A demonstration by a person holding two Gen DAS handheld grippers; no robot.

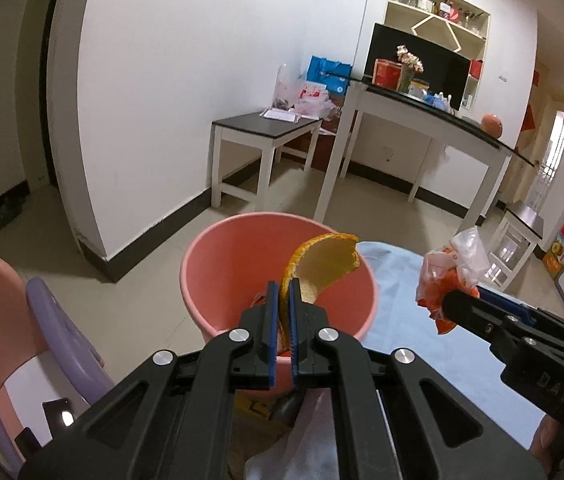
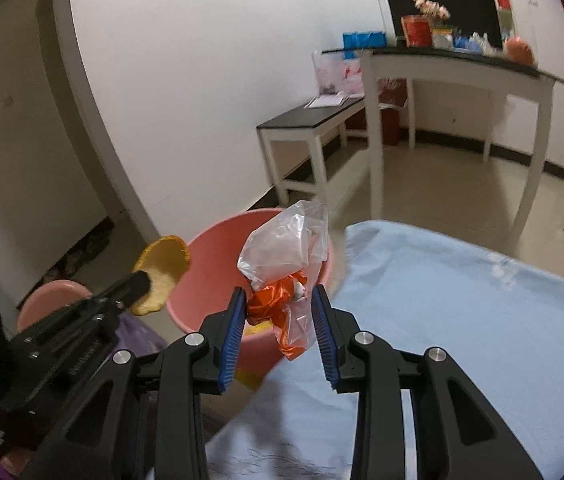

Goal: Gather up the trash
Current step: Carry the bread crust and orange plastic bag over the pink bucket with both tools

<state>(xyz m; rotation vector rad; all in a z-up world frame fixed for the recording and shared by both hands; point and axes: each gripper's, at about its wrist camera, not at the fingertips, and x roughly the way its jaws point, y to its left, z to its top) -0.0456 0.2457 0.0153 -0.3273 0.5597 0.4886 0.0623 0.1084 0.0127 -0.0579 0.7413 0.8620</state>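
The left gripper (image 1: 284,292) has its fingers nearly closed on an orange peel (image 1: 324,264), held above the pink bin (image 1: 197,264). The right gripper (image 2: 279,304) has its fingers partly open around a crumpled wrapper (image 2: 282,276), touching it at the sides, beside the bin's rim over the blue cloth (image 2: 462,320). That grip looks loose, so the light wrapper could slip onto the cloth. The peel, pinched at one end, could drop early or catch the rim.
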